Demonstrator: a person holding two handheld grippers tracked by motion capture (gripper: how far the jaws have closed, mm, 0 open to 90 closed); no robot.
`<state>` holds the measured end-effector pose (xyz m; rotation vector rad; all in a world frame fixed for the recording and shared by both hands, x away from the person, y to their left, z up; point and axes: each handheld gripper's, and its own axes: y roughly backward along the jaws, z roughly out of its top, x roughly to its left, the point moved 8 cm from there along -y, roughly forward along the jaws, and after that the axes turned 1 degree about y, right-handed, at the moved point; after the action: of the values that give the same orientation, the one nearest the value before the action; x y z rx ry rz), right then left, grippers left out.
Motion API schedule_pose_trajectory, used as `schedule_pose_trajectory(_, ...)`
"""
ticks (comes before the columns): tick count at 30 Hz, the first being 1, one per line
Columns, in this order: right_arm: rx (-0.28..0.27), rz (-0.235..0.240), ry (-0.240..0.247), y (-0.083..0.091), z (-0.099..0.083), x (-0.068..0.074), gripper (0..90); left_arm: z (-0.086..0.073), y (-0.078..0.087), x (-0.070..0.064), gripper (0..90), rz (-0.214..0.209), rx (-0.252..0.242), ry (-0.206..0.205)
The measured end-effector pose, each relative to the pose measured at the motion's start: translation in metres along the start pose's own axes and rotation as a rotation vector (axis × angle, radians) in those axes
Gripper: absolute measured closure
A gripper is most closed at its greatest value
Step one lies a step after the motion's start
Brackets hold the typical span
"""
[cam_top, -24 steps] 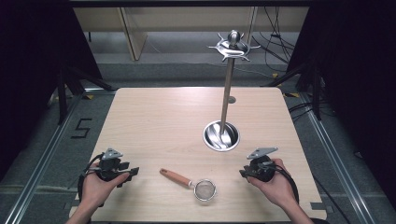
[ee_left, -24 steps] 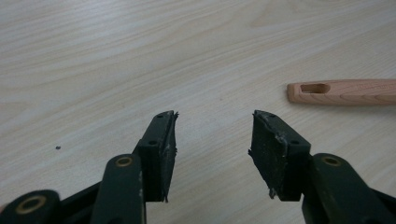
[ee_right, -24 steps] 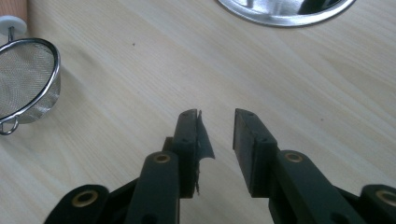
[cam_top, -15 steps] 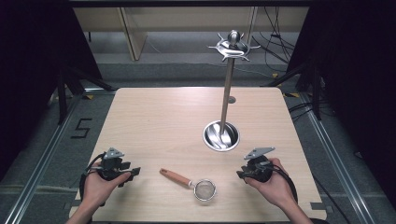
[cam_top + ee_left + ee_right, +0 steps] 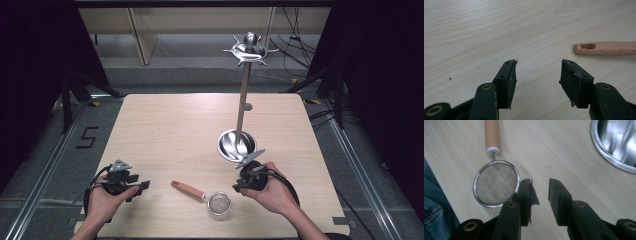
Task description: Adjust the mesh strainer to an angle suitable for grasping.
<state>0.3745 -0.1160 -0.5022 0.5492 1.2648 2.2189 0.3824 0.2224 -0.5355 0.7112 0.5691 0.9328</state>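
Mesh strainer (image 5: 496, 183) just left of right gripper (image 5: 540, 191) fingers, untouched.

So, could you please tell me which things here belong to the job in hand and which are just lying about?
In the job:
- strainer, wooden handle, lying on the table
- right hand-held gripper, open, beside the strainer's mesh
- left hand-held gripper, open, near the handle's end

Lying about:
- metal stand with its round base
- number marking on the floor

Pretty sure I'm in a lab or test studio: bare wooden table (image 5: 165, 130) boxed in by black curtains (image 5: 35, 75), metal floor rails (image 5: 45, 175), loose cables (image 5: 295, 47), a taped "5" (image 5: 87, 137).
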Motion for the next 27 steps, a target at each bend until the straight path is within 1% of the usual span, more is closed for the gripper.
schedule_pose_trajectory(1,0.007,0.002,0.002,-0.002,0.004,0.003,72.4,0.000,0.000,0.000,45.5,-0.001,0.001,-0.001)
schedule_pose_trajectory(2,0.025,0.016,0.031,-0.005,0.011,0.007,72.5,0.000,0.000,0.001,45.5,0.001,-0.004,0.005)
schedule_pose_trajectory(3,0.035,0.026,0.034,-0.007,0.014,0.009,72.6,0.001,0.000,0.001,45.5,0.000,-0.009,0.007)
schedule_pose_trajectory(4,0.035,0.026,0.034,-0.007,0.014,0.009,72.6,0.001,0.000,0.001,45.5,0.000,-0.009,0.007)
schedule_pose_trajectory(5,0.046,0.035,0.040,-0.010,0.016,0.012,72.6,0.000,0.000,0.001,45.5,-0.001,-0.004,0.009)
schedule_pose_trajectory(6,0.070,0.041,0.041,-0.014,0.020,0.017,72.7,0.000,0.000,0.001,45.5,-0.001,-0.004,0.010)
schedule_pose_trajectory(7,0.070,0.041,0.041,-0.014,0.020,0.017,72.7,0.000,0.000,0.001,45.5,-0.001,-0.004,0.010)
schedule_pose_trajectory(8,0.083,0.051,0.061,-0.019,0.025,0.021,72.7,0.000,0.000,0.001,45.5,-0.002,-0.002,0.008)
schedule_pose_trajectory(10,0.103,0.065,0.084,-0.023,0.029,0.025,72.6,0.000,0.001,0.001,45.5,0.001,-0.002,0.011)
schedule_pose_trajectory(12,0.117,0.072,0.091,-0.027,0.034,0.029,72.6,0.000,0.001,0.001,45.5,0.003,-0.006,0.019)
schedule_pose_trajectory(14,0.126,0.074,0.097,-0.028,0.036,0.030,72.6,0.000,0.002,0.001,45.5,0.003,-0.005,0.013)
schedule_pose_trajectory(15,0.132,0.087,0.104,-0.031,0.038,0.033,72.4,0.000,0.002,0.002,45.5,0.005,-0.005,0.013)
schedule_pose_trajectory(16,0.148,0.088,0.133,-0.035,0.043,0.036,72.3,-0.001,0.002,0.002,45.5,0.006,-0.002,0.008)
schedule_pose_trajectory(18,0.157,0.084,0.135,-0.036,0.044,0.037,72.2,-0.001,0.002,0.003,45.5,0.006,-0.002,0.007)
schedule_pose_trajectory(19,0.169,0.094,0.144,-0.039,0.046,0.039,72.2,-0.001,0.002,0.003,45.5,0.003,-0.005,0.008)
schedule_pose_trajectory(20,0.183,0.087,0.134,-0.040,0.046,0.039,72.1,-0.001,0.002,0.003,45.5,0.007,-0.008,0.011)
schedule_pose_trajectory(21,0.194,0.070,0.148,-0.042,0.047,0.037,72.0,-0.001,0.002,0.004,45.5,0.015,-0.013,0.012)
schedule_pose_trajectory(22,0.205,0.071,0.152,-0.047,0.049,0.038,71.8,-0.001,0.002,0.003,45.5,0.006,-0.007,0.015)
schedule_pose_trajectory(23,0.205,0.071,0.152,-0.047,0.049,0.038,71.8,-0.002,0.002,0.004,45.5,0.006,-0.001,0.015)
schedule_pose_trajectory(25,0.219,0.075,0.152,-0.051,0.050,0.039,71.4,-0.002,0.002,0.004,45.6,0.010,-0.002,0.014)
schedule_pose_trajectory(26,0.222,0.093,0.135,-0.052,0.051,0.043,71.1,-0.002,0.002,0.003,45.5,0.010,-0.001,0.013)
schedule_pose_trajectory(27,0.226,0.098,0.150,-0.054,0.052,0.044,71.0,-0.001,0.002,0.003,45.5,0.011,-0.007,0.016)
